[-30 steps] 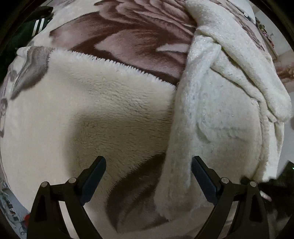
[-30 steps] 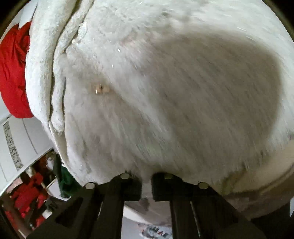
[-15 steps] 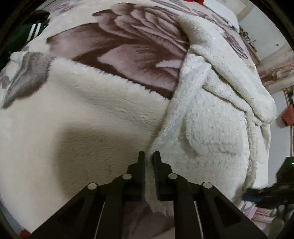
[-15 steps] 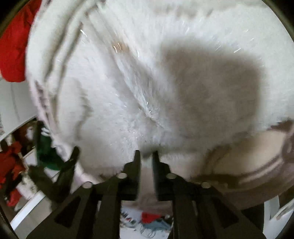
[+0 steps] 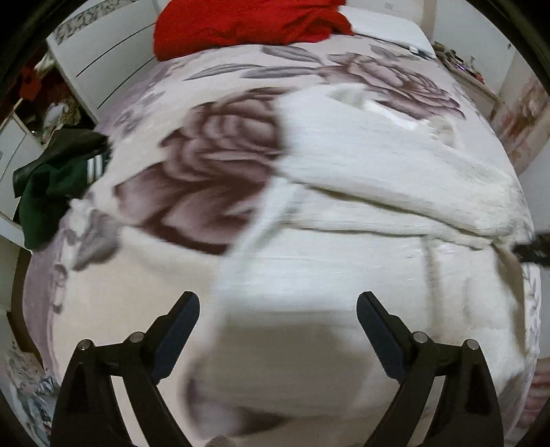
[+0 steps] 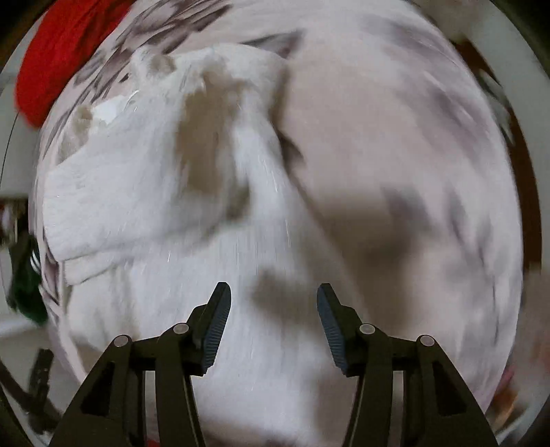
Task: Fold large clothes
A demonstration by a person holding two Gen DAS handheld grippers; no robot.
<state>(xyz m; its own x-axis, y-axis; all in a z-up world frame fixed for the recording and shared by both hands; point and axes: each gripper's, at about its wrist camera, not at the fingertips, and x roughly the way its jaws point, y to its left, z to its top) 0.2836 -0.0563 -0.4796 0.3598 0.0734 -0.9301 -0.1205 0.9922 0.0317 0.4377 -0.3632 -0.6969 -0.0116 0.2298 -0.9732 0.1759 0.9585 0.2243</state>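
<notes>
Free room and obstacles on the bed.
Bare floral blanket lies open left of the white fleece garment; red cloth pile blocks the far end, green garment the left edge.

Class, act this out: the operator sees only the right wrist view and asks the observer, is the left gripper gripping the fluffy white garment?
Observer: No, the left gripper is open and grips nothing; the fluffy white garment lies spread ahead of it.
Operator: What is the green blur at my left edge?
Observer: A dark green garment with white stripes, bunched at the edge of the floral brown-and-cream blanket.
</notes>
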